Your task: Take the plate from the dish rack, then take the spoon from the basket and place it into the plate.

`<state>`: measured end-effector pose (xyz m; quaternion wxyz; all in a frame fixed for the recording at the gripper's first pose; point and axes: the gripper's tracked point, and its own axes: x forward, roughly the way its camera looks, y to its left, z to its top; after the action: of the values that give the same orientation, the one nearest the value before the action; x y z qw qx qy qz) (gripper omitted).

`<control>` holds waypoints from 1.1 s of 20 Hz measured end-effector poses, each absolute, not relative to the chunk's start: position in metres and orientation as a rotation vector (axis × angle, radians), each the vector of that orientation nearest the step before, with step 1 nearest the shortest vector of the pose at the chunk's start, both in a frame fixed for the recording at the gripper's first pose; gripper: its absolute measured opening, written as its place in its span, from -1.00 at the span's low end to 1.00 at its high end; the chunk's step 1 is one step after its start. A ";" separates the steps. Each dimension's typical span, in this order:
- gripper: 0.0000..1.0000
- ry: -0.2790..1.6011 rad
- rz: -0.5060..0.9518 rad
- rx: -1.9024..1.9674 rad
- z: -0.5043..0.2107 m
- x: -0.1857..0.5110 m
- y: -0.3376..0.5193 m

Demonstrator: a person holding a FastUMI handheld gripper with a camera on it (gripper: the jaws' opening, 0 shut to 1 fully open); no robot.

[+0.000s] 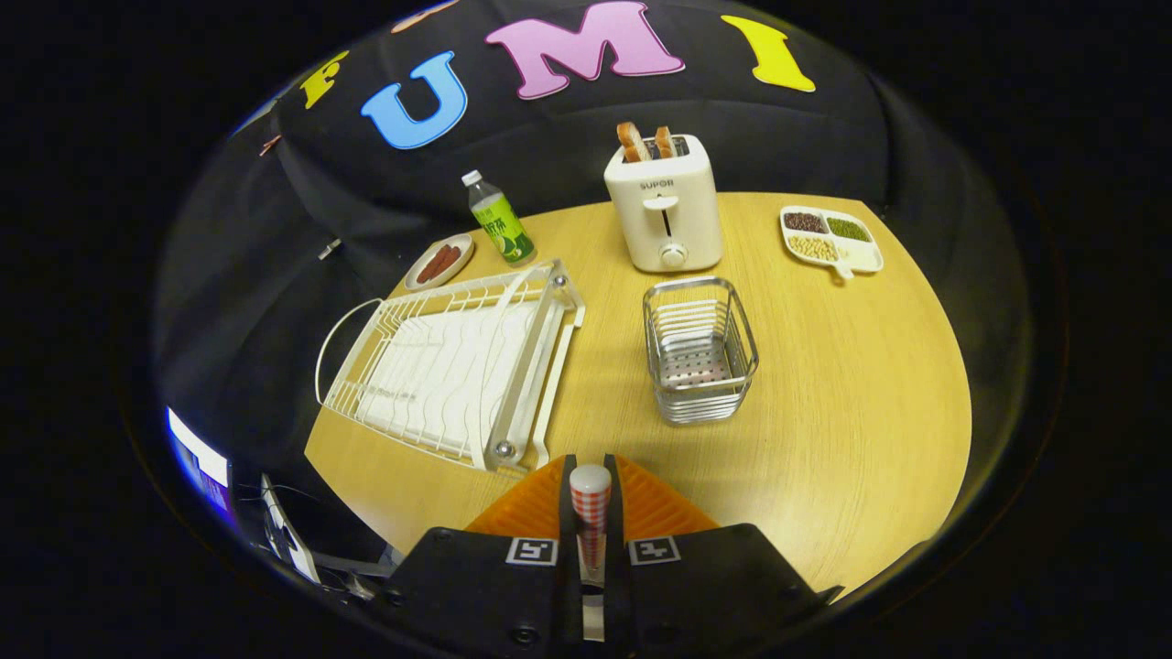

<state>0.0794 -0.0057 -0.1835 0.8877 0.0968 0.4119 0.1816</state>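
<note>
My gripper (pixel 590 471) is shut on the spoon (pixel 591 499). Its red-and-white checked handle with a white end stands up between the two fingers, and a metal part shows lower down in the gap. Directly under the fingers an orange ribbed plate (pixel 655 508) lies on the wooden table near its front edge; the fingers hide its middle. Beyond the fingers stands the metal wire basket (pixel 700 352), with nothing in it. To the basket's left lies the white dish rack (pixel 453 366), holding no dishes.
At the back of the round wooden table (pixel 851 384) stand a white toaster (pixel 666 206) with two slices of bread, a green drink bottle (pixel 499 221), a small dish of sausages (pixel 440 261) and a divided tray of beans (pixel 829 238). A lit screen (pixel 197 458) sits off the table's left.
</note>
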 end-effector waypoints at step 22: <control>0.97 0.423 0.198 0.199 -0.057 0.070 -0.052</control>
<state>0.0696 -0.0522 -0.0569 0.9679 0.0985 0.2093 0.0979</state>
